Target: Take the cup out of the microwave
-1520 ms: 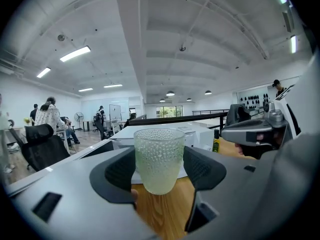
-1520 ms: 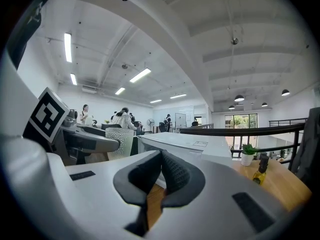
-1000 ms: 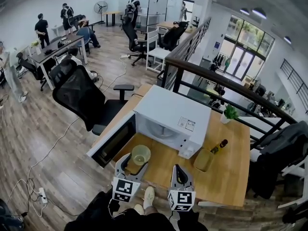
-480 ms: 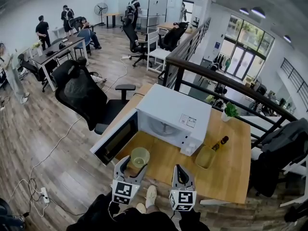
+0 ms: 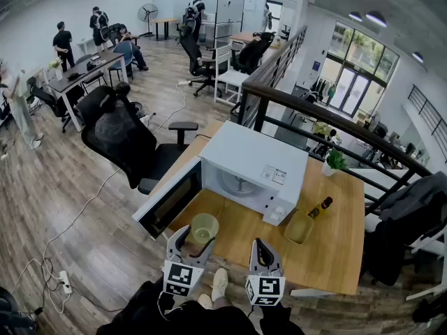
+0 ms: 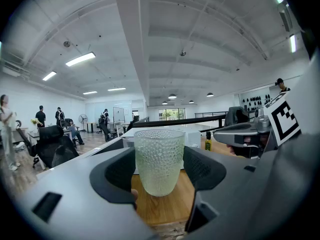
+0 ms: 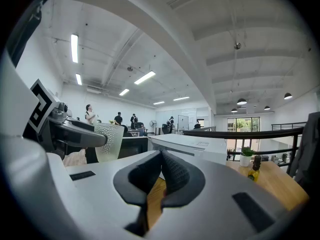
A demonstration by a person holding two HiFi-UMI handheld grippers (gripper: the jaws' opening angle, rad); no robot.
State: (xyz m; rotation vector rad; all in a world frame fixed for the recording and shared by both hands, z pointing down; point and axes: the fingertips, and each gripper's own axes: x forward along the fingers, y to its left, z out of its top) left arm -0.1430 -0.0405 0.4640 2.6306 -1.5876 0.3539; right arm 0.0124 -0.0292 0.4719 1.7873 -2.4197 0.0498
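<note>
Now, cup [image 5: 204, 227]: pebbled glass, out at the microwave's [image 5: 255, 166] 7 o'clock, perhaps off the table [image 5: 328, 250].
Left gripper [image 5: 191, 246]: clamped across its sides.
Right gripper [image 5: 262, 255]: jaws together, empty.
Handling: rigid, breakable; hold mid-wall.

The cup [image 6: 159, 159] is translucent glass with a pebbled surface. The bench [image 5: 328, 250] is smooth, matt wood, and the microwave [image 5: 255, 160] has a smooth, matt casing. The fingers [image 6: 202, 169] carry dark, finely textured pads.
</note>
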